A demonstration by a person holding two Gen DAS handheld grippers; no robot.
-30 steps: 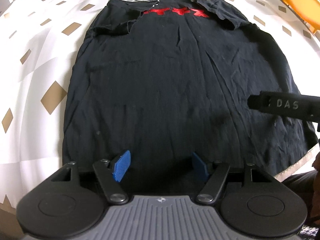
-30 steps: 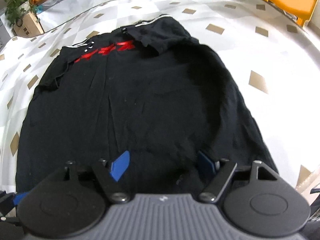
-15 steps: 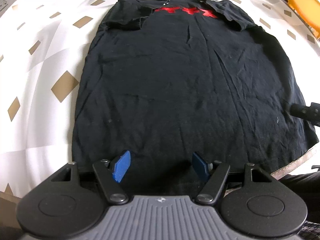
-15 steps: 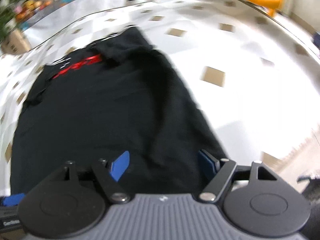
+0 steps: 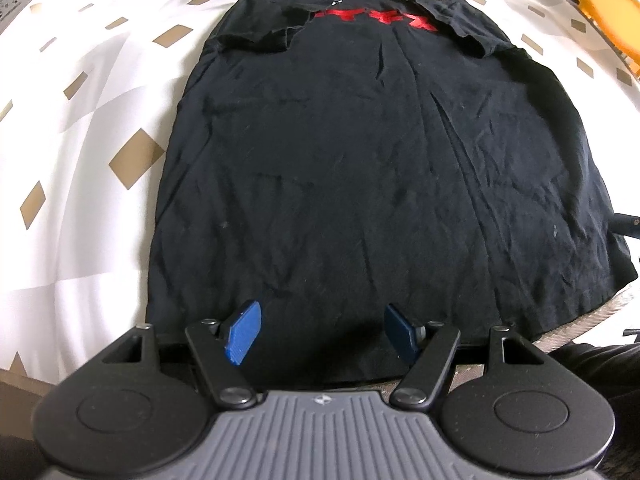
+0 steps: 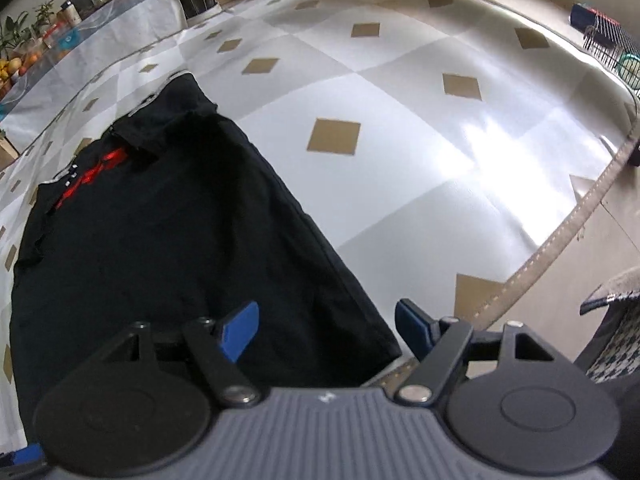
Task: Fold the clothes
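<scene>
A black T-shirt [image 5: 360,152] with red lettering [image 5: 376,20] near the collar lies flat on the white cloth with tan diamonds, both sleeves folded inward. My left gripper [image 5: 320,334] hovers open over the shirt's near hem, towards its left side, nothing between its blue pads. In the right wrist view the same shirt [image 6: 160,240] fills the left half. My right gripper [image 6: 326,330] is open above the shirt's near right corner, one pad over the fabric and the other past its edge. A bit of the right gripper's body [image 5: 628,226] shows at the left wrist view's right edge.
The tablecloth [image 6: 420,140] stretches bare to the right of the shirt, its tan-trimmed edge [image 6: 560,240] curving round at the right. An orange chair [image 5: 612,12] stands beyond the far right corner. Fruit and plants [image 6: 24,56] sit on a shelf at the far left.
My right gripper has swung to the right, from over the shirt's middle hem to its right corner, rolling as it went. It has slid almost out of the left wrist view. My left gripper stayed put.
</scene>
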